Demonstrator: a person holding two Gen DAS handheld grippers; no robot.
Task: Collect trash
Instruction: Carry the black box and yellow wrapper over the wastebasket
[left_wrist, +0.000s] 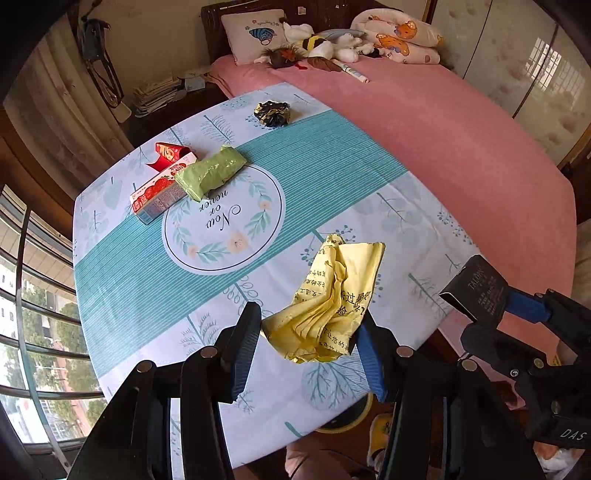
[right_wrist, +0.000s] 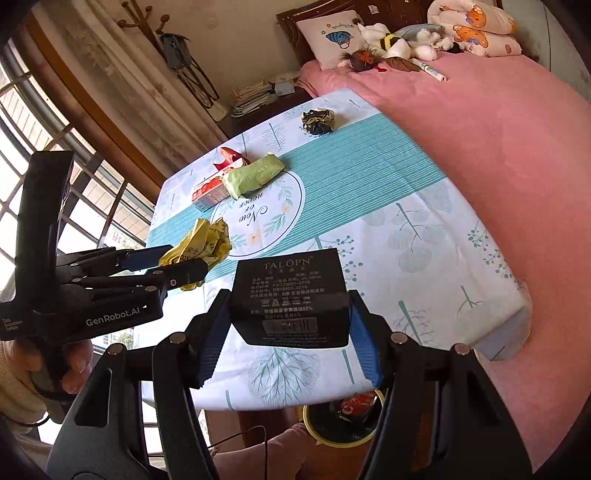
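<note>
My left gripper (left_wrist: 310, 332) is shut on a crumpled yellow paper (left_wrist: 332, 306) held above the near part of the table (left_wrist: 129, 280); the same paper (right_wrist: 207, 243) shows in the right wrist view, clamped by the left gripper (right_wrist: 177, 264). My right gripper (right_wrist: 288, 325) is shut on a black TALOPN card box (right_wrist: 291, 299), also lifted over the table's near edge, and the box (left_wrist: 476, 288) appears at the right of the left wrist view. On the table lie a green packet (left_wrist: 210, 171), a strawberry carton (left_wrist: 159, 195), a red wrapper (left_wrist: 168, 155) and a black-gold crumpled wrapper (left_wrist: 272, 112).
A yellow-rimmed bin (right_wrist: 343, 417) with red trash inside stands on the floor under the table's near edge. A pink bed (left_wrist: 461, 129) with pillows and plush toys runs along the right. Barred windows (left_wrist: 33, 314) are at the left. A hand (right_wrist: 74, 369) grips the left tool.
</note>
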